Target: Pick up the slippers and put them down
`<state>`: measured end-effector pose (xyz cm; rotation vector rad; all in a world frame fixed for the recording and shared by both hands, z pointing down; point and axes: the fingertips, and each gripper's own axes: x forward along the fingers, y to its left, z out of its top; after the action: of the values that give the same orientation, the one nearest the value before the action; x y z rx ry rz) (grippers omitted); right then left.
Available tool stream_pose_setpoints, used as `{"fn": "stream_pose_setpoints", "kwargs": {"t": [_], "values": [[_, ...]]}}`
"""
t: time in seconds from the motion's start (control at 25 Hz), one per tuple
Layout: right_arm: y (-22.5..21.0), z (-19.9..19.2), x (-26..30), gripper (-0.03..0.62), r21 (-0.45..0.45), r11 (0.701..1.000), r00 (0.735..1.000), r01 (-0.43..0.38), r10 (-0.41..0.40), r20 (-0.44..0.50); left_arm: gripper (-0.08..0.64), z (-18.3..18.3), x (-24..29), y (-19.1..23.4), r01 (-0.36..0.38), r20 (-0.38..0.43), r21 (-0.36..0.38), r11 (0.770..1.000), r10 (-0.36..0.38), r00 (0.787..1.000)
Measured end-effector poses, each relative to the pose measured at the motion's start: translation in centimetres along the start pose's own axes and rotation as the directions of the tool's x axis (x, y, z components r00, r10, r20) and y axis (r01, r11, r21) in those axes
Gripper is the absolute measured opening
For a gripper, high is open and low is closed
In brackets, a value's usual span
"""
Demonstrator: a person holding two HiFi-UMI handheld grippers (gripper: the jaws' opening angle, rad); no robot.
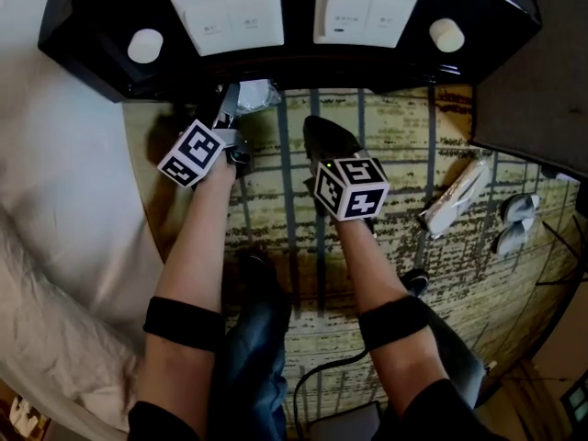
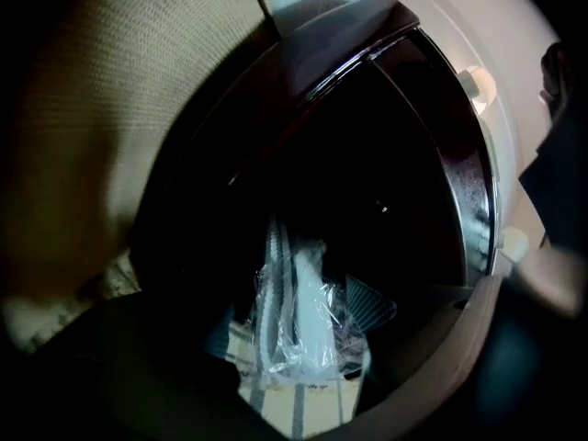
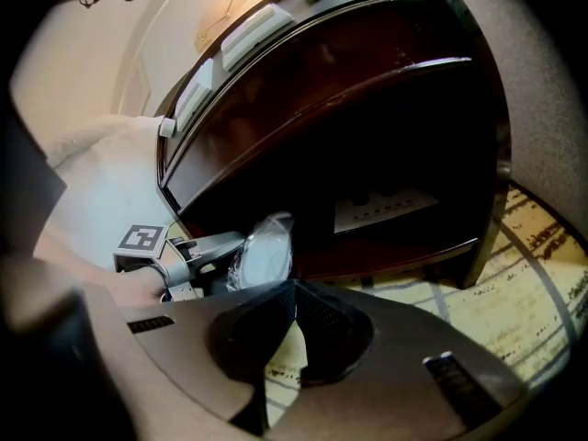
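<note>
A pair of white slippers in a clear plastic wrap (image 1: 257,95) stands on end at the foot of the dark nightstand (image 1: 294,62), in its lower opening. My left gripper (image 1: 234,110) is at that packet. In the left gripper view the packet (image 2: 299,310) stands between the parted jaws, and the right pad (image 2: 369,303) does not press on it. From the right gripper view the packet (image 3: 264,251) sits beside the left gripper's silver finger (image 3: 213,244). My right gripper (image 1: 322,129) hovers over the carpet to the right, shut and empty, its pads meeting at the tip (image 3: 292,288).
A second wrapped pair of slippers (image 1: 455,198) lies on the patterned carpet at right, with two more white items (image 1: 516,220) beyond it. A white bed (image 1: 64,154) fills the left. A dark cable (image 1: 312,375) runs by the person's legs.
</note>
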<state>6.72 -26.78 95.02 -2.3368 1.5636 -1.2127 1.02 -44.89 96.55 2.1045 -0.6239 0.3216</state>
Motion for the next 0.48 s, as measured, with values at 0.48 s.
{"fn": "stream_pose_setpoints", "kwargs": {"t": [0.48], "values": [[5.0, 7.2, -15.0, 0.0, 0.039, 0.998, 0.997, 0.047, -0.044, -0.07, 0.208, 2.5, -16.1, -8.5, -0.189, -0.126, 0.181, 0.965, 0.214, 0.969]]}}
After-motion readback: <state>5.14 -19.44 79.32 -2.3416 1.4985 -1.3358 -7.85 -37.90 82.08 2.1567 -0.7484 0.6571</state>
